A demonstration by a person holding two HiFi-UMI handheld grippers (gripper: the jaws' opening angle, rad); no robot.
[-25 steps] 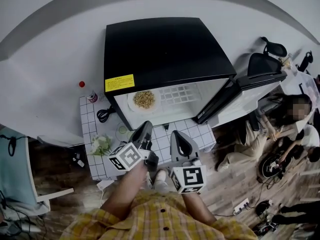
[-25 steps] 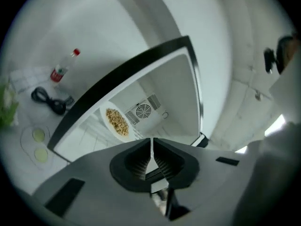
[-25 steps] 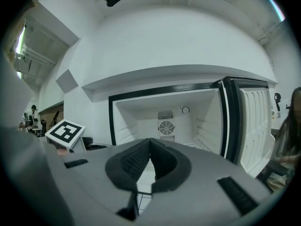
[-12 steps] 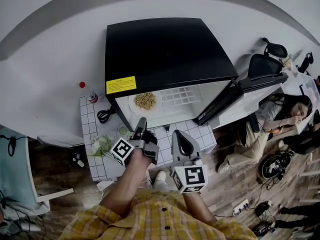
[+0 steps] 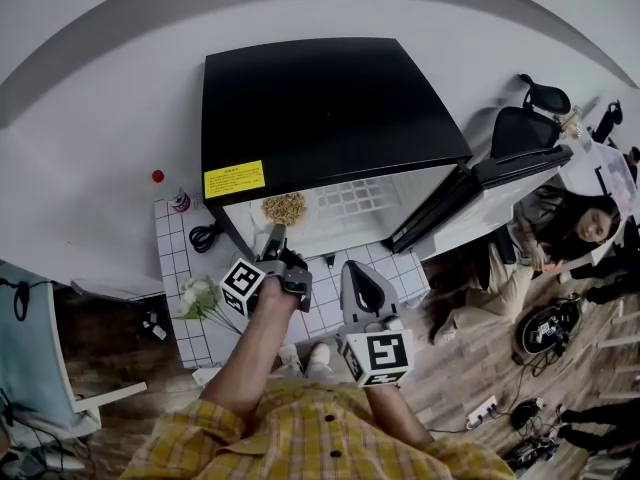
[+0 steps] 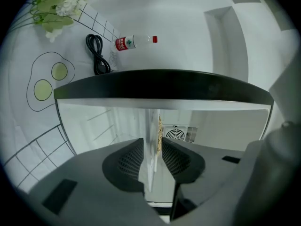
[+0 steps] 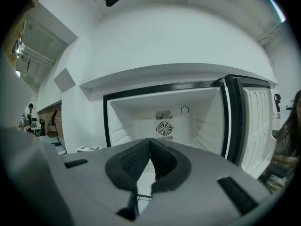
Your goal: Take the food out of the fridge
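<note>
The fridge (image 5: pixel 320 98) stands on a tiled table (image 5: pixel 400 268) with its door (image 5: pixel 440 208) swung open to the right. The food (image 5: pixel 285 206) lies on a plate (image 5: pixel 304 214) inside, at the left of the fridge floor and near the front edge. The left gripper (image 5: pixel 272 236) reaches level into the opening, rolled onto its side, with its tips just before the plate. In the left gripper view the left gripper (image 6: pixel 152 141) has its jaws wide apart; they have just been opening. The plate (image 6: pixel 151 126) shows edge-on in the gap between them, with the food (image 6: pixel 160 132) on it. The pads do not press on the plate, so the gripper holds nothing. The right gripper (image 5: pixel 355 266) hangs beside the left one over the table, in front of the fridge and short of the opening. In the right gripper view the right gripper (image 7: pixel 150 140) has its jaw tips closed together on nothing and faces the white interior and the fan grille (image 7: pixel 164 128) on the back wall. Left of the fridge on the table are flowers (image 5: pixel 200 295), a coiled cable (image 5: pixel 205 236) and a bottle (image 5: pixel 172 196).
</note>
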